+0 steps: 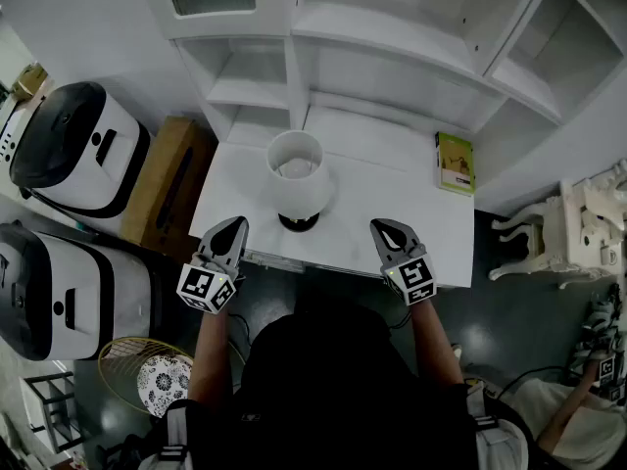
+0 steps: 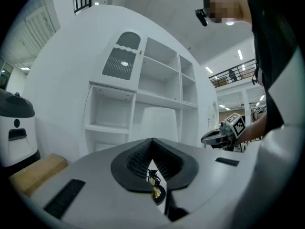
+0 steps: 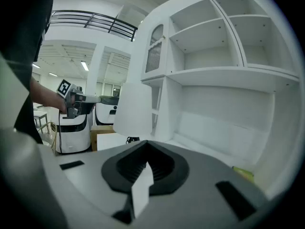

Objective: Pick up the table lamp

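The table lamp [image 1: 298,176] stands upright on the white desk [image 1: 411,233]; it has a white shade and a dark round base. My left gripper [image 1: 235,223] hovers at the desk's front edge, left of the base, with its jaws together and nothing held. My right gripper [image 1: 382,225] is level with it on the lamp's other side, also shut and empty. In the left gripper view the pale shade [image 2: 159,123] rises beyond the closed left gripper [image 2: 152,140]. In the right gripper view the lamp shade [image 3: 136,116] stands ahead and left of the right gripper [image 3: 145,142].
A green book [image 1: 454,162] lies at the desk's right rear. White shelving [image 1: 392,57] rises behind the desk. A cardboard box [image 1: 171,179] and two white machines [image 1: 78,145] stand left. A wire basket [image 1: 147,375] sits on the floor, and an ornate white stool [image 1: 558,228] is to the right.
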Motion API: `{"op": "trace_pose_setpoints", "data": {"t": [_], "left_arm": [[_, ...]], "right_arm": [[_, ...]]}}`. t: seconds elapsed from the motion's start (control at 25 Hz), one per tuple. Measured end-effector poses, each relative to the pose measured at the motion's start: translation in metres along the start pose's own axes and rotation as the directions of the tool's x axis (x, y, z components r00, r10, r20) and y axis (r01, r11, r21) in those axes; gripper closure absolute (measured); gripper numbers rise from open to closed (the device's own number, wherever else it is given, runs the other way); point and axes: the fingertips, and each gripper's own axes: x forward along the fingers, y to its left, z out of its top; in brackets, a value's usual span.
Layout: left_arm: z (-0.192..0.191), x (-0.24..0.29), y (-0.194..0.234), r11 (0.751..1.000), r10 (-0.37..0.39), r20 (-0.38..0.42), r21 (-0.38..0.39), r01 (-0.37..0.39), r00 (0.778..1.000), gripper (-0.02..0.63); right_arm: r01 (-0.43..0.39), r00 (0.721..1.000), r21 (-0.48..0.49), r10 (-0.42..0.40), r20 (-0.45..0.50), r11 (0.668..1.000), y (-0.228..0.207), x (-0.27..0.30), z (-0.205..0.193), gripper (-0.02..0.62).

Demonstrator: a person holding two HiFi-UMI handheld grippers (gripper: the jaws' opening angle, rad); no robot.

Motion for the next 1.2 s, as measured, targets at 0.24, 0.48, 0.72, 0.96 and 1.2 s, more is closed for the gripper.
{"op": "trace_pose_setpoints", "data": {"t": [0.24, 0.48, 0.72, 0.96, 1.2], "left_arm": [[0.001, -0.004, 0.003, 1.0, -0.006, 0.007, -0.007, 0.006, 1.0, 0.597], [-0.006, -0.008, 0.007, 1.0, -0.016, -0.005, -0.007, 0.016, 1.0, 0.597], [-0.005, -0.009, 0.007, 0.999, -0.041, -0.018, 0.002, 0.041, 0.999, 0.597], [-0.006, -0.014, 0.013, 0.999, -0.05, -0.028, 0.001, 0.05, 0.998, 0.597], [-0.009, -0.017, 0.017, 0.999, -0.049, -0.041, -0.004, 0.049, 0.998, 0.597]], "right_arm": [[0.012, 1.0, -0.002, -0.012, -0.003, 1.0, 0.002, 0.003, -0.002, 0.589], [0.017, 1.0, 0.002, -0.017, -0.018, 1.0, 0.011, 0.007, -0.006, 0.589], [0.006, 1.0, 0.02, -0.005, -0.018, 1.0, 0.023, 0.013, -0.007, 0.589], [-0.004, 1.0, 0.031, 0.005, -0.02, 1.0, 0.037, 0.022, -0.01, 0.589], [-0.035, 0.999, 0.031, 0.036, -0.023, 0.999, 0.046, 0.034, -0.017, 0.588]]}}
